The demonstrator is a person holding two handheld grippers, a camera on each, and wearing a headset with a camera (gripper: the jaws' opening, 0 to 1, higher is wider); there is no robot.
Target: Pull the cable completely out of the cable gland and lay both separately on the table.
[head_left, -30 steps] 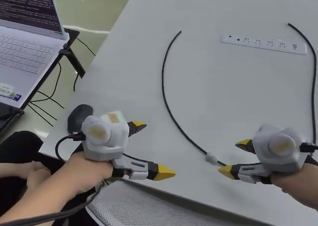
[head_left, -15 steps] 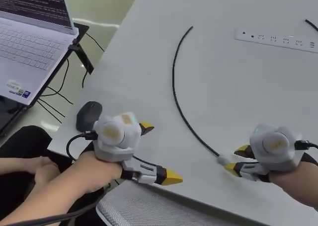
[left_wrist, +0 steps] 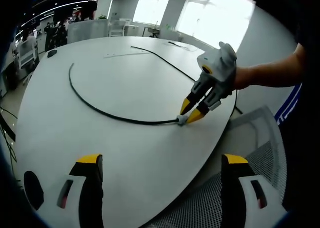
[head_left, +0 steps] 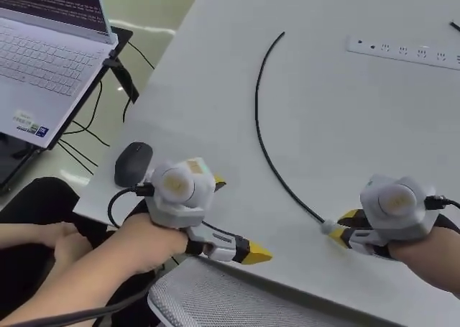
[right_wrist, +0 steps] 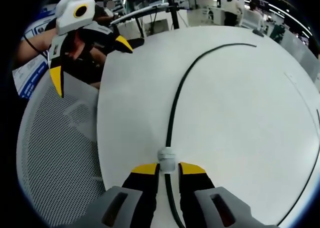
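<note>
Evidently the right gripper [right_wrist: 169,169] sat low at the near right edge of the desk [head_left: 345,111]. Its jaws were drawn close astride the cable [right_wrist: 172,102], with a sliver of gap on each side, so they seemed not yet clamped. Just beyond its tips lay the cable gland [right_wrist: 166,157], a small pale fitting threaded on the cable and resting on the desk. From there the cable curved away to the far left, its free end lying loose.

The left gripper [head_left: 241,218] hovered at the near left edge, jaws spread wide and holding nothing, well apart from the gland.

The gland looked light, hard and small, and would likely skid if pushed, so it wanted a firm pinch on its body. The cable seemed thin and limp with a smooth sheath. It was best taken just beside the gland and drawn straight along its own line.

The cable's near tail ran under the right gripper and out of sight. How tightly the gland gripped the cable could not be made out.
</note>
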